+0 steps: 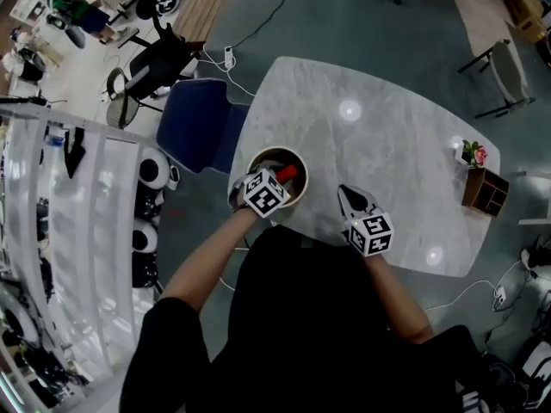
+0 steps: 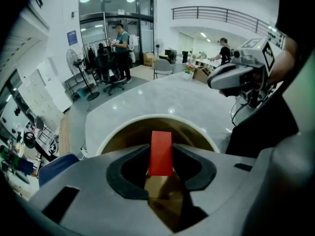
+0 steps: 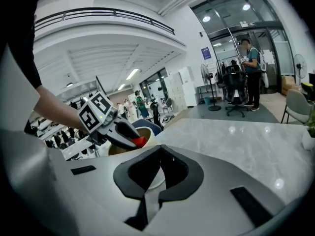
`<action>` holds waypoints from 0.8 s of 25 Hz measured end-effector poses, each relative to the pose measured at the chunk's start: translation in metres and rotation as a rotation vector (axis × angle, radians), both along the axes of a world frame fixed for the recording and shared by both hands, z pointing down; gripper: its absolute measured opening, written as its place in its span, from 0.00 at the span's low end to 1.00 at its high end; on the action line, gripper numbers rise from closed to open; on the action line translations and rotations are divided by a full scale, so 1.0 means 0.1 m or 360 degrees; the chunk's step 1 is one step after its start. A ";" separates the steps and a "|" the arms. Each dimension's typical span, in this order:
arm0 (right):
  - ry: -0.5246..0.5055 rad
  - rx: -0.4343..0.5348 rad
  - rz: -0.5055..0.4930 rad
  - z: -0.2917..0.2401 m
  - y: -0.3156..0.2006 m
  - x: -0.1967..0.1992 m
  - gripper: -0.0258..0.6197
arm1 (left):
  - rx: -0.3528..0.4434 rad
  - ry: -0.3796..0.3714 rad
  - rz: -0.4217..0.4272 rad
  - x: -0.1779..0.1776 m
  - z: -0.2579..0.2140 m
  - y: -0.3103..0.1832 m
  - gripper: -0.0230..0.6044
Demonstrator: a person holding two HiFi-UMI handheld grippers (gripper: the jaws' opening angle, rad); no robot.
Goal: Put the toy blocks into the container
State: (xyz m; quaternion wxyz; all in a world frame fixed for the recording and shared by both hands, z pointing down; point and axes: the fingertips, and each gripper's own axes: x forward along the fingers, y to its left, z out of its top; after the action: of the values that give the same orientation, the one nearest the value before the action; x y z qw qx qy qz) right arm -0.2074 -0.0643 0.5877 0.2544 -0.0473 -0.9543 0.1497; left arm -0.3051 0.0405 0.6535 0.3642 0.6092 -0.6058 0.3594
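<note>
Left gripper (image 1: pixel 277 179): jaws pinch 1 red block (image 2: pixel 161 149) between the pads. The block stands upright, its top sticking out past the tips. The round container (image 1: pixel 277 150) lies directly beyond the jaws, with the block over its open mouth. Right gripper (image 3: pixel 160 151): jaws pressed together, nothing between them, tips above the marble table (image 1: pixel 379 144). The container is ahead and left of these jaws.

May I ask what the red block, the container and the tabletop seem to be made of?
Red block: likely painted wood or plastic; flat matte faces, crisp edges.
Container: possibly paper or plastic; thin cream rim, brown inside.
Tabletop: marble-look stone or laminate; grey veining, glossy reflections.
</note>
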 end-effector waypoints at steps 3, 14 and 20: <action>-0.0007 0.0019 0.0056 -0.06 0.01 -0.05 0.04 | -0.0067 0.0043 0.0104 0.02 0.10 -0.03 0.25; -0.0008 0.0017 0.0305 -0.12 -0.13 -0.04 0.04 | -0.0254 0.0189 0.0514 0.23 0.55 -0.20 0.25; -0.0035 -0.0020 0.0426 -0.20 -0.15 -0.05 0.04 | -0.0365 0.0226 0.0628 0.24 0.78 -0.17 0.26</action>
State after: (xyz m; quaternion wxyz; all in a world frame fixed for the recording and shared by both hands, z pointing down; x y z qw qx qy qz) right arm -0.2128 -0.0792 0.5676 0.2215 0.0773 -0.9538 0.1878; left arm -0.2811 0.0238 0.7312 0.3954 0.6943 -0.4032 0.4461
